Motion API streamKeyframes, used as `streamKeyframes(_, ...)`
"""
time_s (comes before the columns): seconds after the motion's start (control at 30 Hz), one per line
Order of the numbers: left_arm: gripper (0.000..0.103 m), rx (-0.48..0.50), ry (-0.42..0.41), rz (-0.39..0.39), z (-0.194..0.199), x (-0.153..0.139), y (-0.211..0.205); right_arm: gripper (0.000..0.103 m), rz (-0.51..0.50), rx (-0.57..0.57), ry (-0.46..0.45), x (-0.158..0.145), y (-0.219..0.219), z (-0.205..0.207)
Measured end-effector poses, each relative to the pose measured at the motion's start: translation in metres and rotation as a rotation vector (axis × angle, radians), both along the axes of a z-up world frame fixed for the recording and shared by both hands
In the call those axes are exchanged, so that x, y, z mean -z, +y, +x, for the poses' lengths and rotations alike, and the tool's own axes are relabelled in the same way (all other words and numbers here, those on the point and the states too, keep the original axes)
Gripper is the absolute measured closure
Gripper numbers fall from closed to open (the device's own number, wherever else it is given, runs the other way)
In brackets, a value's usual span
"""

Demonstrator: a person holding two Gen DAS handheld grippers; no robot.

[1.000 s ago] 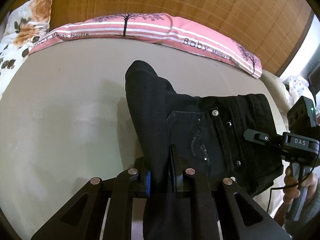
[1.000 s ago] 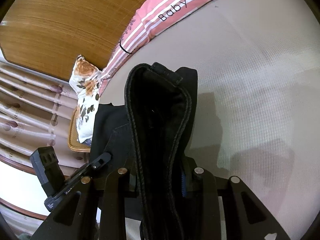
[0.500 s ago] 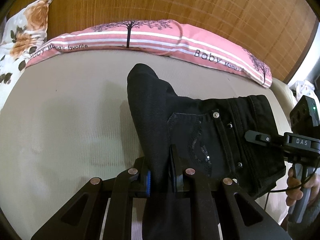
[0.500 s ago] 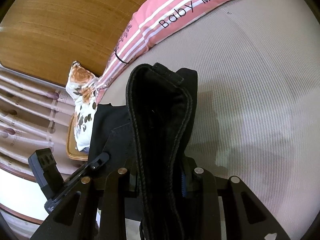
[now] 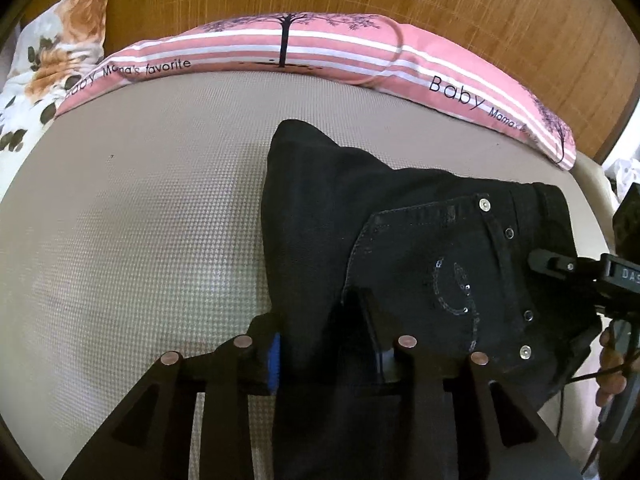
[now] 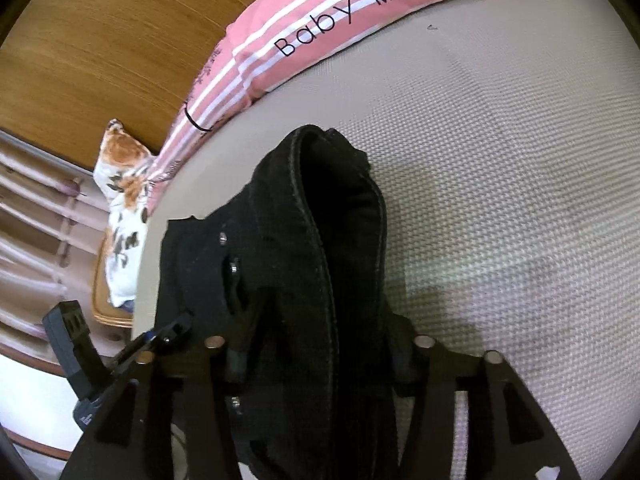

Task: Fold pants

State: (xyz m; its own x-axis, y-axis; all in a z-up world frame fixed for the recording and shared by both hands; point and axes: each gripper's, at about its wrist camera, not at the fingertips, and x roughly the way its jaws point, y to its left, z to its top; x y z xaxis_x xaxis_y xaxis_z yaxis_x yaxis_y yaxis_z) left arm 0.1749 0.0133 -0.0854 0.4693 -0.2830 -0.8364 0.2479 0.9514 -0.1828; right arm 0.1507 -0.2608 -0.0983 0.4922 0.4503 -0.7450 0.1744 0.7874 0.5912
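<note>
Black jeans (image 5: pixel 400 220) lie folded on the beige mattress (image 5: pixel 140 240), back pocket with sequins facing up and waistband at the right. My left gripper (image 5: pixel 324 332) straddles the folded leg edge; its jaws are opening and the cloth still lies between them. In the right wrist view the pants (image 6: pixel 280 220) bunch up at the waistband. My right gripper (image 6: pixel 320 344) stands around that thick edge, its jaws opening too. The right gripper (image 5: pixel 580 268) also shows at the right edge of the left view, held by a hand (image 5: pixel 612 364).
A long pink striped pillow (image 5: pixel 280 52) lies along the wooden headboard (image 5: pixel 440 0). A floral pillow (image 5: pixel 52 60) sits at the far left corner. Bare mattress spreads left of the pants and, in the right wrist view, to their right (image 6: pixel 500 160).
Both grippers have sunk toward the mattress with the pants. Both pairs of jaws now stand wider apart, and the cloth has slackened onto the bed.
</note>
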Motion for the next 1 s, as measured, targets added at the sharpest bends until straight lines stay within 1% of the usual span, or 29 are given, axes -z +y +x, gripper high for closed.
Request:
streamKeyframes(0.13, 0.059, -0.01, -0.006, 0.022, -0.006, -0.002, 0.001, 0.051, -0.056, -0.007, -0.002, -0.007, 0.006, -0.008)
streamKeyframes(0.2, 0.058, -0.007, 0.002, 0.025, -0.013, -0.003, 0.003, 0.051, -0.09, -0.013, -0.004, -0.01, 0.008, -0.019)
streamKeyframes(0.37, 0.056, 0.001, 0.002, 0.043, -0.039, -0.003, 0.01, 0.051, -0.118, -0.002, -0.013, -0.017, 0.007, -0.046)
streamKeyframes(0.53, 0.054, -0.009, 0.001, 0.036, -0.063, -0.004, 0.017, 0.05, -0.175, 0.017, -0.036, -0.026, 0.006, -0.075)
streamKeyframes(0.63, 0.054, -0.013, -0.002, 0.041, -0.071, -0.003, 0.018, 0.048, -0.207, 0.028, -0.03, -0.024, 0.006, -0.082)
streamKeyframes(0.73, 0.054, -0.011, -0.014, 0.068, -0.076, 0.0, 0.014, 0.047, -0.228, 0.043, -0.03, -0.019, 0.008, -0.081)
streamKeyframes(0.83, 0.054, -0.011, -0.016, 0.078, -0.074, 0.002, 0.013, 0.042, -0.238, 0.059, -0.033, -0.015, 0.007, -0.08)
streamKeyframes(0.97, 0.053, -0.013, -0.015, 0.083, -0.073, 0.001, 0.012, 0.042, -0.262, 0.064, -0.041, -0.018, 0.01, -0.082)
streamKeyframes(1.0, 0.053, -0.017, -0.015, 0.087, -0.073, 0.0, 0.012, 0.04, -0.28, 0.067, -0.047, -0.02, 0.012, -0.082)
